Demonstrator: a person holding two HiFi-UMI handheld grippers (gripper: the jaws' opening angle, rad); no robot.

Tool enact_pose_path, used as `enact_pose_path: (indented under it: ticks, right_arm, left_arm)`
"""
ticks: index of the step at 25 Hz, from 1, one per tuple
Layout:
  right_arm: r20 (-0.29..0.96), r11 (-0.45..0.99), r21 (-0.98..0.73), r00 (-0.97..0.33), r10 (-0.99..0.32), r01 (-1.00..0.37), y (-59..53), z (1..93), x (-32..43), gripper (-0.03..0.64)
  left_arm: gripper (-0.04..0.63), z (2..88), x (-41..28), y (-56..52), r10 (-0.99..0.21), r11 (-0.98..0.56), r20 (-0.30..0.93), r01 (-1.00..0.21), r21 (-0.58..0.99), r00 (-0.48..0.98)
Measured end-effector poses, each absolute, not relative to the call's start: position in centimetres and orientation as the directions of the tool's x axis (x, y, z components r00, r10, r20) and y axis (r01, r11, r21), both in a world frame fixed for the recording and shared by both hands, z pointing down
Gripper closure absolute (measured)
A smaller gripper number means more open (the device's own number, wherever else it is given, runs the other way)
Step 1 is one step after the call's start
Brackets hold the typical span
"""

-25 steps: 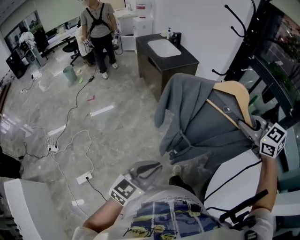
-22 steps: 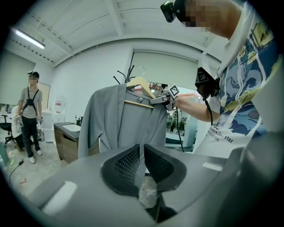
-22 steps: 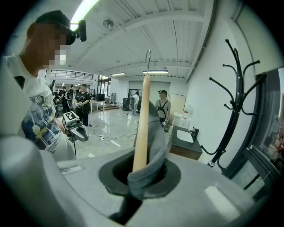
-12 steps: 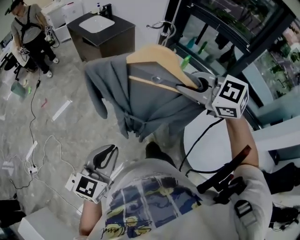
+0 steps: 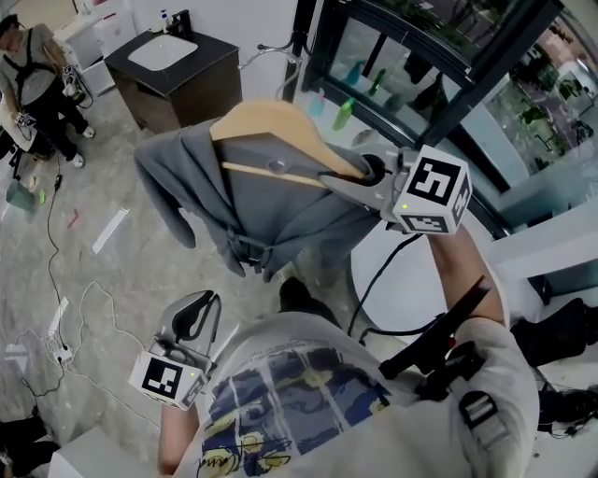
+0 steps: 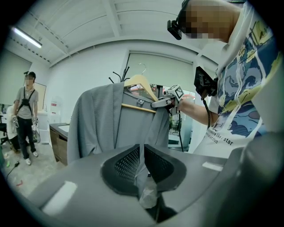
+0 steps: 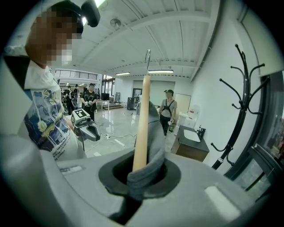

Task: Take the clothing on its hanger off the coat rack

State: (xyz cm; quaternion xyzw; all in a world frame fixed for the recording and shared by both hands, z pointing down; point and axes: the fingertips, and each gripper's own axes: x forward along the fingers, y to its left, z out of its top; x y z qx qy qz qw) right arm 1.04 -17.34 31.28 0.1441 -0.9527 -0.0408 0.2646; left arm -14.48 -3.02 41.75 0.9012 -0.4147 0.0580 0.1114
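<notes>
Right gripper (image 5: 369, 173): jaws closed tight on one end of the wooden hanger (image 5: 271, 126), with a fold of the grey garment (image 5: 262, 210) pinched in alongside the wood. Hanger and garment hang in mid-air in front of the person, well apart from the black coat rack (image 7: 242, 88); the metal hook is clear of it.

Left gripper (image 5: 192, 317): low, near the person's waist, pads together, holding nothing.

Containers: white sink basin (image 5: 163, 51) set in a dark cabinet top; a dark bottle (image 5: 179, 21) stands on the counter just beside the basin. Green bottles (image 5: 344, 114) sit behind the glass.

Writing: shirt print (image 6: 222, 141) reads partly "like / star"; the rest is too small to read.
</notes>
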Motion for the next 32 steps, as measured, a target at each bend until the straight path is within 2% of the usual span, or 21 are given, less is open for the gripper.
enact_pose_path:
  ticks: [32]
  right_arm:
    - [0.51,0.961,0.152,-0.814,-0.278,-0.233,-15.3,33.5,0.5,0.611]
  left_arm:
    - [0.558,42.9,-15.0,-2.5,-0.738,-0.625,0.202,-0.765,0.155,0.644]
